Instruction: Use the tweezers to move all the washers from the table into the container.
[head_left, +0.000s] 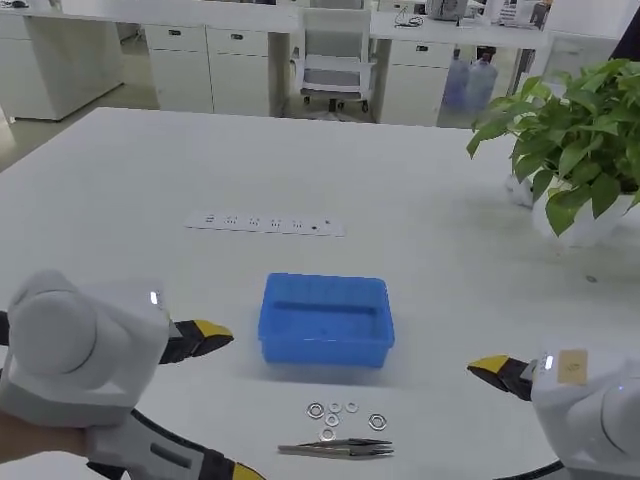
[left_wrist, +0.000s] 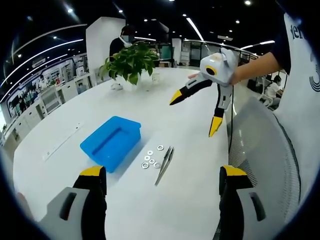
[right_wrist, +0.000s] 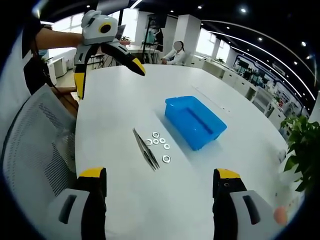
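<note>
In the head view the right gripper is cut off by the frame's lower right corner, with one yellow tip showing. The bottom edge also cuts the lower jaw of the left gripper. Each gripper view shows the other gripper clearly, and both have their jaws spread wide and hold nothing.

The tweezers lie flat close to the table's near edge, with their long axis running along that edge. Their two arms meet at the left end and stand slightly apart at the right. Which end carries the tips is too fine to make out.

Six washers lie in a loose cluster on the table, between the tweezers and the blue container. One of them is just beside the tweezers. The container sits open-topped toward the middle of the table, its long side parallel to the near edge.

A white power strip lies beyond the container. A potted plant stands by the right edge of the white table. Behind is an office with white desks, a mesh chair and ceiling spotlights.
</note>
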